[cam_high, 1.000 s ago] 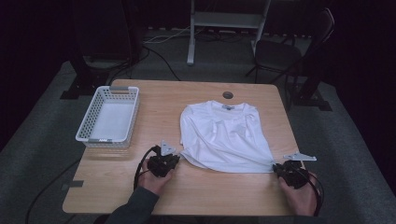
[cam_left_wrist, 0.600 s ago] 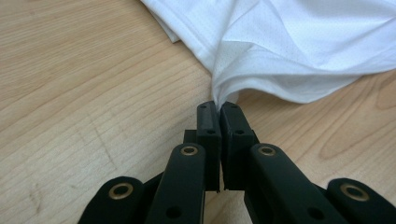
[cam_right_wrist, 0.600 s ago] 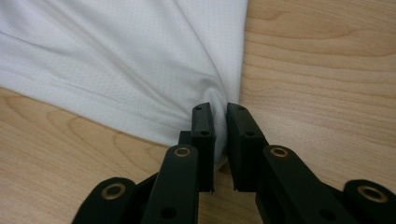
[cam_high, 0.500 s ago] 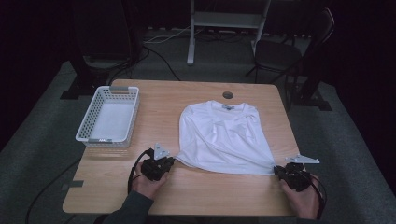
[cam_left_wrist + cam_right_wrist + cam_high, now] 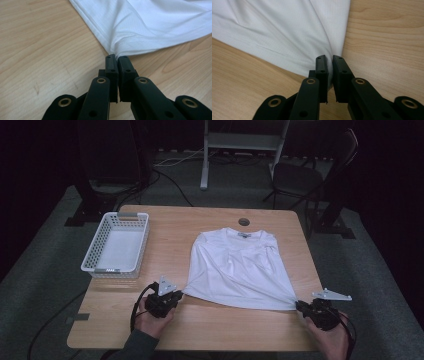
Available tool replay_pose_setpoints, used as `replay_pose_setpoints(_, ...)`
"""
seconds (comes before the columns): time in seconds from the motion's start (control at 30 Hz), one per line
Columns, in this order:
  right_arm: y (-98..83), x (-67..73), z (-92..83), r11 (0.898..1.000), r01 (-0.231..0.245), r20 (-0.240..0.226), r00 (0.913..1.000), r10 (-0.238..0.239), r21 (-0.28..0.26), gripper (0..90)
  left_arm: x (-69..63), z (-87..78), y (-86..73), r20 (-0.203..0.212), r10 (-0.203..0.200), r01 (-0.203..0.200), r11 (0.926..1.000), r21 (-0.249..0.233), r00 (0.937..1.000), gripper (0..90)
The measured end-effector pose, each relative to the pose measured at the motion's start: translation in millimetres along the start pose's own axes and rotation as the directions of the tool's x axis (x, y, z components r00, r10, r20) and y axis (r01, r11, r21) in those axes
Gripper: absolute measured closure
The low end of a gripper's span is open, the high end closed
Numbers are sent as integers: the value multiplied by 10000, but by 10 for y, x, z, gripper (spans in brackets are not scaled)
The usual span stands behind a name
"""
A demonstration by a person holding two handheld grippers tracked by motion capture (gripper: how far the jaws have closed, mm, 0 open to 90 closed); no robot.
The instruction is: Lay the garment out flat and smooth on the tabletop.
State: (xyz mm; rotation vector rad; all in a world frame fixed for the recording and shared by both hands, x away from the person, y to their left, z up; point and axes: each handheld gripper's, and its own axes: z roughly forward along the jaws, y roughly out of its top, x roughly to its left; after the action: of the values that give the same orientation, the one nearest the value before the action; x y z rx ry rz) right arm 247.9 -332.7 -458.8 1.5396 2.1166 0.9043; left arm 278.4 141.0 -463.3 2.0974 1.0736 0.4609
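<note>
Left gripper [image 5: 117, 57] clamped tight on the near left hem corner of the white T-shirt [image 5: 239, 266], jaws pressed together with only a pinch of cloth between the pads. Right gripper [image 5: 329, 58] likewise pinching the near right hem corner, jaws just now closing further, a fold of fabric squeezed in the narrow gap. Between the two, hem drawn into a taut line along the near part of the wooden table [image 5: 165, 227], corners pulled to points. Beyond the hem, shirt lying flat on its front or back, which of the two not clear, collar toward the far edge, a few diagonal creases across the chest, sleeves tucked close to the body. White plastic basket [image 5: 117, 247] well apart at the left, holding nothing. Judging from this: spreading and grasping done, both corners secured; folding itself not yet begun, and placing in the basket, if meant, also left to do.
</note>
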Motion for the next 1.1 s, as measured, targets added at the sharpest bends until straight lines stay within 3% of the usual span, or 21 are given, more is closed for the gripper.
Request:
replay_pose_setpoints(0.27, -58, 41, -112, 9999, 107, -10, 9999, -107, -96, 833, -40, -157, -93, 36, 66, -65, 9999, -91, 10000, 885)
replay_pose_setpoints(0.87, -269, 129, -200, 9999, 103, -225, 9997, -101, 81, 836, -155, -297, -297, 130, 154, -156, 9998, 114, 9998, 882)
replay_pose_setpoints(0.97, -279, 137, -176, 9996, 158, -289, 9995, -152, 214, 822, -153, -305, -288, 146, 122, -124, 9999, 84, 9998, 862)
replay_pose_setpoints(1.1, -241, 139, -193, 9998, 185, -296, 9994, -185, 8, 761, -154, -338, -267, 163, 82, -81, 9999, -89, 9998, 795)
